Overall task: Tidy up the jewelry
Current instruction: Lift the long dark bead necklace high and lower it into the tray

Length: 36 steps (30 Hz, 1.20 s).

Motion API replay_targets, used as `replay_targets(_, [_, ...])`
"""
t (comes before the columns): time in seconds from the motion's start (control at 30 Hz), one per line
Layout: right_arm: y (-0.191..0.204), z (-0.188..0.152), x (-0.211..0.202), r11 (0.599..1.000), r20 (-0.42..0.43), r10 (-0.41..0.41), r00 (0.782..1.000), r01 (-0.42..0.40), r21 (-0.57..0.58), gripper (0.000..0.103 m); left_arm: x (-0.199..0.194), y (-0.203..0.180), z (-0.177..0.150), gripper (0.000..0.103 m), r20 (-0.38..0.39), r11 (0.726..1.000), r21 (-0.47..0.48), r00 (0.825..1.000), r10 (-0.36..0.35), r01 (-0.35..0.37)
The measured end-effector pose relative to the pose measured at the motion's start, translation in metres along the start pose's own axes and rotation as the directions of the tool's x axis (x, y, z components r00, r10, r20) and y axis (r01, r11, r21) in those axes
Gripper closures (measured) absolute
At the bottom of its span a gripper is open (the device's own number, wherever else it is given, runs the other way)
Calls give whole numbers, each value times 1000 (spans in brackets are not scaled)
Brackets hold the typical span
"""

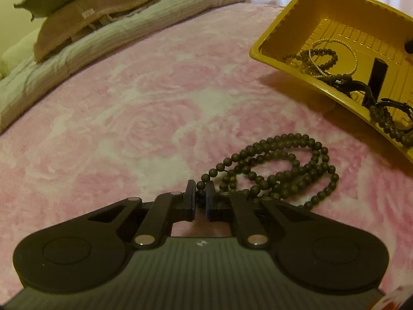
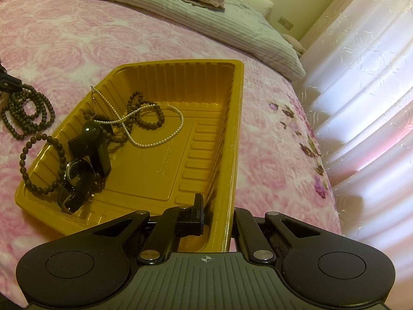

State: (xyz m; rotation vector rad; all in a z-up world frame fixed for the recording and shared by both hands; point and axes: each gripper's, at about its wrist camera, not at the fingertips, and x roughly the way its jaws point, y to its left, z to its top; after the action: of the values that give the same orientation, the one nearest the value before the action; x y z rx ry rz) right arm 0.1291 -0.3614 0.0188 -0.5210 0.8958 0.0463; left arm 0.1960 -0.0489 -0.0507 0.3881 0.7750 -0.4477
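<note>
The left gripper (image 1: pixel 200 193) has its two fingers closed to a narrow gap around one strand of the long bead necklace (image 1: pixel 278 173), which lies in loose coils on the pink blanket (image 1: pixel 129 118), just beside the yellow tray (image 1: pixel 273 33). The right gripper (image 2: pixel 216 211) pinches the near wall of the tray, one finger inside and one outside, and the tray stands tilted on the soft bed. The risk, I think, is in the grip on the beads: only one strand is caught, so when it is lifted the other coils may swing, slip between the fingers, or catch on the tray rim — the beads are round and smooth. The thin tray wall may also bend or slip from the right gripper. The necklace is dark brown, of small matte beads, in several loops; a pearl chain (image 2: pixel 155 129), a watch (image 2: pixel 74 178) and similar beads are already in the tray.
</note>
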Motion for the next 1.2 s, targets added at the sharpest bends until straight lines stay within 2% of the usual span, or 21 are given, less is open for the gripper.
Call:
replay_targets(0.17, [0,0,0,1000,1,-2,1000,2,-5,98,-36,10,15,97,75,999,29,997,23,-26])
replay_targets(0.3, [1,0,0,1000,3,-7,1000,7,-9,98,-74,16,40,97,167,994,77,984,69,-83])
replay_targets(0.6, [3,1,-1,1000,3,-9,1000,9,-13,98,-147,34,96,97,330,981,129,939,96,-146])
replay_targets(1.0, [4,4,-2,1000,0,-9,1000,9,-21,98,-223,53,176,97,481,969,162,872,90,-189])
replay_targets(1.2, [3,5,-2,1000,0,-9,1000,9,-21,98,-237,42,216,97,513,960,213,857,49,-182])
